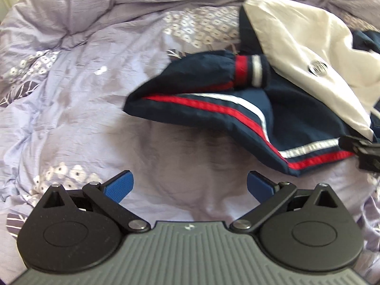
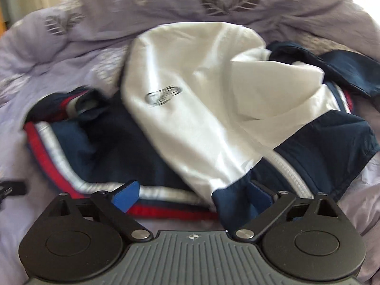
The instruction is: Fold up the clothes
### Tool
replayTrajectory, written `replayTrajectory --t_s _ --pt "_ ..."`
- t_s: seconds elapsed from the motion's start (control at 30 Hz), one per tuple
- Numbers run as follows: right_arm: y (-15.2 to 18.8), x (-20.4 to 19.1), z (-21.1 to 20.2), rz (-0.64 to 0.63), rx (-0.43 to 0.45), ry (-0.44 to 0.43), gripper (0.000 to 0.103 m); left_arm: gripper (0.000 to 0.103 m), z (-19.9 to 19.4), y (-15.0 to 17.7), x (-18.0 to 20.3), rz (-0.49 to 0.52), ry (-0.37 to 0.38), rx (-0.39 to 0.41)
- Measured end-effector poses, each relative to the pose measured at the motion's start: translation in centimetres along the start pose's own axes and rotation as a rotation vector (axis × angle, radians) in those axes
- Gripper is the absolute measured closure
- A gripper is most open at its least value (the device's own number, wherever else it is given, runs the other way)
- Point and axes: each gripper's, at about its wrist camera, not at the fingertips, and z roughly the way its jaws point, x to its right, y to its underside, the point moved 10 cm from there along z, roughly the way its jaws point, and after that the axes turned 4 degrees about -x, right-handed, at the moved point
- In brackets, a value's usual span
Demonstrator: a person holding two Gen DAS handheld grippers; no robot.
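Navy-white jacket (image 2: 190,109) lies crumpled on lilac floral duvet (image 1: 78,95). Left gripper (image 1: 190,185) spread wide, empty, over bare duvet beside jacket's striped sleeve (image 1: 249,71). Right gripper (image 2: 193,196) spread wide at jacket's near hem, pads not pressing fabric.

Surface: a bed, covered by a lilac quilt (image 1: 78,99) that is creased and puffy.
Print: pale flower clusters (image 1: 204,30) and dark leaf sprigs (image 2: 228,3) scattered over the cloth.
Lying on it: a jacket (image 2: 190,109), navy and white with red and white stripes, crumpled in a heap.
Sleeve: its striped cuff (image 1: 249,71) rests on the heap's near edge.
Below me: bare quilt, shaded.
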Motion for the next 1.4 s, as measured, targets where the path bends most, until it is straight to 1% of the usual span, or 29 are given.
replayTrajectory --t_s 0.03,0.07,0.1,0.13,0.17,0.27,0.37,0.4,0.5,0.6,0.63,0.67,0.7,0.73,0.8,0.83,0.87,0.9,0.93,1.03,1.07,1.1,1.13,1.17,1.2,1.23,1.27,1.3,1.4 --pt "-0.5 0.4 0.7 -0.002 0.008 0.061 0.02 0.0 0.0 -0.1 -0.3 -0.007 -0.001 0.0" --pt "-0.6 0.6 1.4 -0.04 0.002 0.121 0.044 0.0 0.0 -0.3 -0.5 -0.012 -0.002 -0.001" --pt "-0.6 0.8 1.7 -0.074 -0.008 0.173 0.085 0.0 0.0 -0.5 -0.6 -0.013 -0.003 -0.002" --pt "-0.6 1.0 1.9 -0.104 -0.019 0.209 0.086 0.0 -0.1 -0.6 -0.6 -0.012 -0.003 -0.001" --pt "-0.6 1.1 1.5 -0.123 -0.036 0.193 0.093 0.0 -0.3 -0.8 -0.7 -0.009 0.0 0.003" --pt "0.3 2.3 -0.7 -0.187 -0.102 0.158 0.094 0.0 -0.7 -1.6 -0.5 0.002 0.018 0.023" --pt "3.1 5.4 -3.1 -0.227 -0.223 0.16 0.095 0.0 -1.0 -3.0 -0.2 0.029 0.022 0.056" --pt "4.1 6.6 -3.9 -0.238 -0.264 0.168 0.095 0.0 -1.1 -3.6 -0.2 0.041 0.016 0.071" --pt "7.1 11.7 -6.2 -0.243 -0.382 0.254 0.094 0.0 -1.1 -5.3 -0.1 0.088 -0.023 0.118" --pt "9.6 16.9 -8.4 -0.247 -0.513 0.317 0.087 0.0 0.0 -6.1 0.1 0.117 -0.052 0.145" --pt "9.8 18.0 -9.2 -0.218 -0.522 0.306 0.084 0.0 0.8 -6.0 0.6 0.12 -0.039 0.141" --pt "9.8 18.8 -10.0 -0.19 -0.524 0.288 0.075 0.0 1.7 -5.6 1.3 0.127 -0.013 0.119" --pt "9.1 18.7 -10.9 -0.172 -0.493 0.249 0.062 0.0 2.8 -4.8 2.2 0.136 0.017 0.084" --pt "7.9 18.2 -11.8 -0.164 -0.436 0.222 0.045 0.0 3.7 -3.9 3.2 0.144 0.047 0.045" --pt "4.6 15.9 -13.1 -0.19 -0.295 0.165 0.024 0.0 4.6 -2.4 4.4 0.15 0.064 0.013" --pt "2.6 14.3 -13.5 -0.222 -0.221 0.136 0.017 0.0 4.9 -1.7 4.8 0.152 0.066 0.005" --pt "0.3 12.1 -13.3 -0.277 -0.16 0.106 0.013 0.0 5.0 -1.1 5.1 0.154 0.066 0.001" --pt "-1.9 9.7 -13.0 -0.334 -0.103 0.077 0.006 0.0 4.9 -0.8 4.9 0.158 0.066 -0.001" --pt "-3.9 6.8 -12.2 -0.398 -0.067 0.051 0.003 0.0 4.7 -0.7 4.4 0.156 0.063 -0.003" --pt "-8.6 -1.9 -7.1 -0.569 -0.002 0.021 0.0 0.0 3.8 -0.9 1.4 0.106 0.05 0.002" --pt "-9.8 -4.0 -4.8 -0.603 0.017 0.063 0.0 0.0 3.4 -1.1 0.1 0.077 0.05 0.004" --pt "-11.2 -4.9 -1.5 -0.621 0.021 0.142 0.0 0.0 3.0 -1.1 -1.2 0.045 0.056 0.003" --pt "-11.9 -5.2 1.5 -0.629 -0.01 0.218 0.002 0.0 2.7 -1.1 -2.3 0.011 0.069 0.001" --pt "-12.4 -5.4 4.4 -0.63 -0.048 0.287 0.023 0.0 2.4 -1.0 -3.4 -0.017 0.084 -0.002" --pt "-12.2 -4.8 6.4 -0.605 -0.096 0.324 0.074 0.0 2.1 -0.9 -4.2 -0.039 0.1 -0.005" --pt "-11.9 -4.4 7.1 -0.565 -0.112 0.343 0.083 0.0 1.8 -0.9 -5.0 -0.054 0.107 -0.008" --pt "-11.5 -4.2 7.7 -0.535 -0.122 0.351 0.087 0.0 1.6 -1.1 -5.5 -0.057 0.1 -0.004" --pt "-11.1 -4.8 7.3 -0.541 -0.114 0.313 0.092 0.0 1.3 -1.2 -6.1 -0.053 0.085 0.003" --pt "-8.1 -8.5 4.3 -0.624 -0.108 0.115 0.093 0.0 0.3 -2.6 -7.6 -0.018 0.044 0.05"
